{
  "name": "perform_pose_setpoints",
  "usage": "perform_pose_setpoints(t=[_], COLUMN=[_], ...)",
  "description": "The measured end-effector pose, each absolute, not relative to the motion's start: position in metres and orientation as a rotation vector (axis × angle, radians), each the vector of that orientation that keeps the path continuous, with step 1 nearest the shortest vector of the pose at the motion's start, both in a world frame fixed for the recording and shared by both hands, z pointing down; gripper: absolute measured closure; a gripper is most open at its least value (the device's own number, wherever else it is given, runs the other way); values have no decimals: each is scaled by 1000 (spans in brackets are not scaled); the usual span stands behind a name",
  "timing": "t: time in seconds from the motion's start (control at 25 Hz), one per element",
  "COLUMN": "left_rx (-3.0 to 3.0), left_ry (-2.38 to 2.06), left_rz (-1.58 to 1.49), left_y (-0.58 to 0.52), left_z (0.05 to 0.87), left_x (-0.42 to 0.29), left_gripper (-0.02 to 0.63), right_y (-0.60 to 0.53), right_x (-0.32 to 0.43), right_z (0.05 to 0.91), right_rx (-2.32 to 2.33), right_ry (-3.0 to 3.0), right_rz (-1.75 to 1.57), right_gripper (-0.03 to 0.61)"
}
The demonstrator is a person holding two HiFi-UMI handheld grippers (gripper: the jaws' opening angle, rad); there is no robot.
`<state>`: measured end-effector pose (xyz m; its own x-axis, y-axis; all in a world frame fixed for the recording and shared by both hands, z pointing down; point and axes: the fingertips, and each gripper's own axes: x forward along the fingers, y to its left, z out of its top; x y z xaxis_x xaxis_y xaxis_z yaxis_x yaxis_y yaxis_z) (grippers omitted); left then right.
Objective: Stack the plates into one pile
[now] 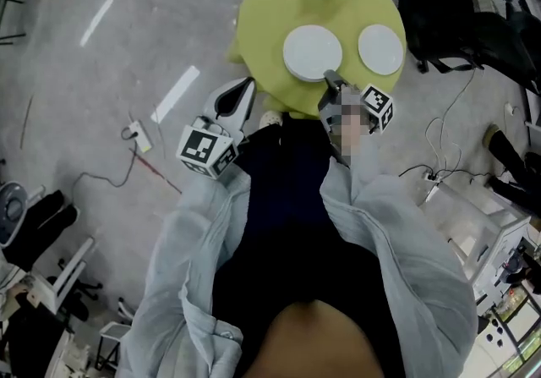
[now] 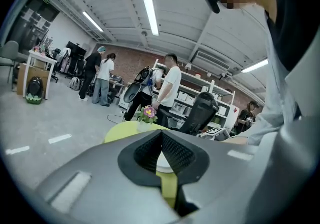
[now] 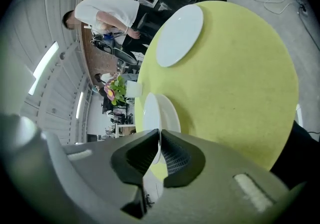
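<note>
The right claw [image 1: 331, 79] is pinched shut on the near rim of a round white plate [image 1: 311, 51]. That plate lies flat, face up, on the round yellow-green table [image 1: 258, 25]. A second white plate [image 1: 380, 48] lies flat just beside it. The left claw [image 1: 245, 87] is closed and holds nothing. It is beside the table.
</note>
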<state>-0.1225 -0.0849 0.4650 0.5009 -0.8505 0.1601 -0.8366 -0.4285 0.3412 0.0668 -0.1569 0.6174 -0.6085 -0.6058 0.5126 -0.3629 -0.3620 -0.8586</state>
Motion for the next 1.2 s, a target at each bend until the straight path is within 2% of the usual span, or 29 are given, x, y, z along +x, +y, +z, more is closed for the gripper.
perform_pose_setpoints(t=[0.2, 0.28, 0.44, 0.92, 1.04, 1.2], left_rx=[2351, 2347, 2339, 2354, 2358, 2367], left_ry=[-1385, -1386, -1386, -1384, -1373, -1363], left_rz=[-49, -48, -48, -70, -71, -86], left_y=[-84, -84, -84, -83, -84, -86], left_z=[469, 471, 472, 464, 464, 462], left_x=[-120, -121, -121, -116, -113, -110], left_gripper=[601, 601, 601, 601, 601, 601], right_y=[-154, -154, -158, -176, -176, -176], right_x=[68, 64, 62, 44, 46, 54], right_z=[626, 627, 622, 595, 592, 586], right_rx=[-1379, -1366, -1365, -1278, -1262, -1261], right_ry=[1621, 1611, 1587, 1572, 1581, 1613], right_rz=[-2124, -2138, -2139, -2174, -2178, -2149], right_gripper=[540, 471, 408, 96, 36, -1])
